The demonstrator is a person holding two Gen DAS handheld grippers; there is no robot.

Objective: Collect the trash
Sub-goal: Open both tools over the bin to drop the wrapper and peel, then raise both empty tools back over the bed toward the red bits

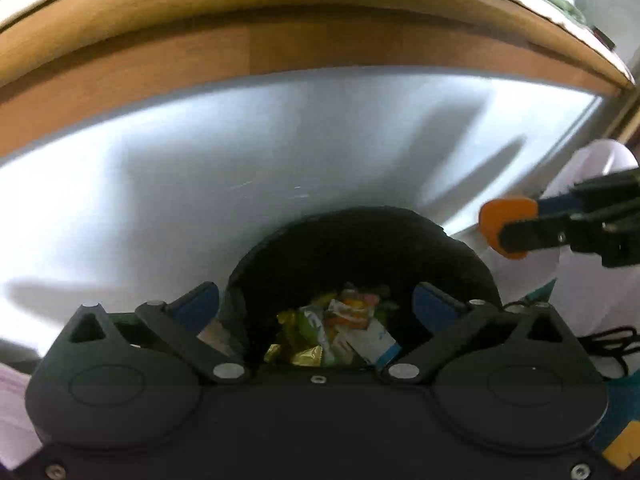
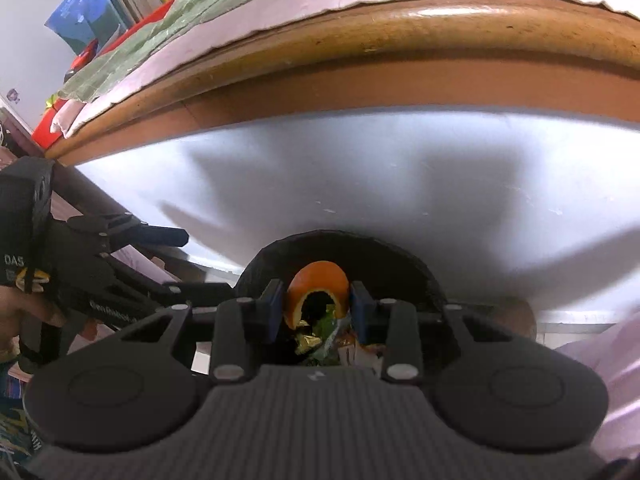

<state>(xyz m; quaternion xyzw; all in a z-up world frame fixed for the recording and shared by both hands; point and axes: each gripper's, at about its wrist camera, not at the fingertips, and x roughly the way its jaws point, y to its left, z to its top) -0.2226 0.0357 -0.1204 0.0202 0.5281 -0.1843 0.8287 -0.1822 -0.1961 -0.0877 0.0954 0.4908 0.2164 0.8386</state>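
A black trash bin [image 1: 360,240] stands on the floor below a wooden table edge, with colourful wrappers [image 1: 336,332] lying inside. My left gripper [image 1: 316,300] hovers over the bin, open, nothing between its blue pads. My right gripper [image 2: 318,304] is shut on a curved piece of orange peel [image 2: 320,280], held above the bin [image 2: 400,264] and the wrappers [image 2: 320,340]. In the left wrist view the right gripper [image 1: 508,232] comes in from the right with the peel [image 1: 504,216] near the bin's rim.
A wooden table edge [image 1: 320,32] with a cloth runs overhead; books [image 2: 104,4] stand on it at the far left. A pale panel [image 1: 280,152] backs the bin. Black cables [image 1: 608,340] lie on the floor to the right. A hand [image 2: 12,312] holds the left gripper.
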